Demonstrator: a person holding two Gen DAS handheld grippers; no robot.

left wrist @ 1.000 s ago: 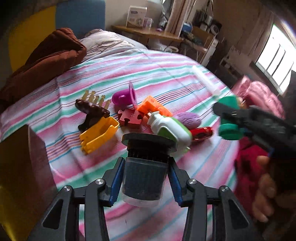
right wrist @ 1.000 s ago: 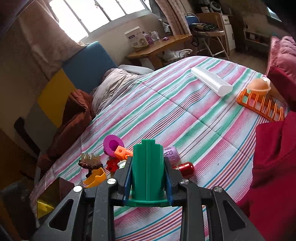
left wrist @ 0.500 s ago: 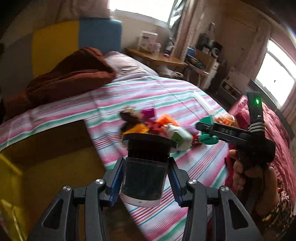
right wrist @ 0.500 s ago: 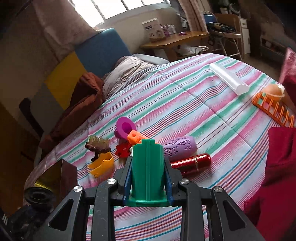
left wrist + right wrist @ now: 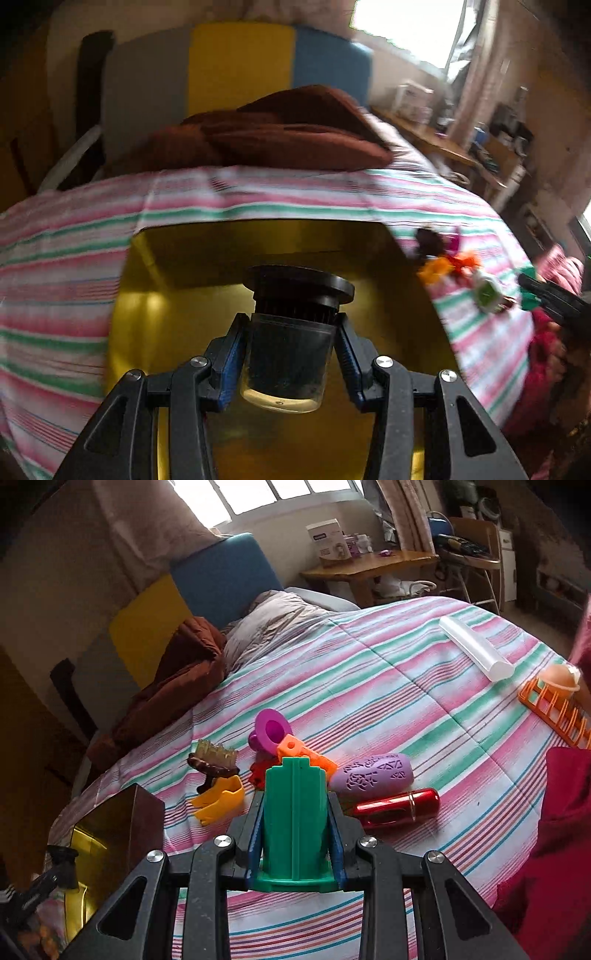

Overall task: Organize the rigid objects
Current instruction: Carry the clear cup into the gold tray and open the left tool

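- Over the open yellow box (image 5: 177, 332), in my left wrist view, my left hand-held gripper (image 5: 290, 354) is clamped on a dark jar (image 5: 286, 354) with a wide black lid, both blue pads pressing its sides.
- That box sits on the striped bed (image 5: 66, 266); a brown blanket (image 5: 280, 136) is bunched beyond the box.
- Right of the box, blurred, lies a cluster of small toys (image 5: 458, 266), and my right hand-held gripper (image 5: 546, 295) shows at the frame's edge.
- From my right wrist view, my right hand-held gripper (image 5: 295, 834) grips an upright green plastic piece (image 5: 295, 812).
- Just beyond that piece lie a purple patterned roller (image 5: 373, 775), a red cylinder (image 5: 397, 806), an orange block (image 5: 306, 753), a magenta cup (image 5: 269, 731), a brown brush (image 5: 214, 760) and a yellow piece (image 5: 219, 801).
- Left of the green piece stands the yellow box (image 5: 114, 823).
- Far right of it sit a clear tube (image 5: 476, 648) and an orange rack (image 5: 554, 712).
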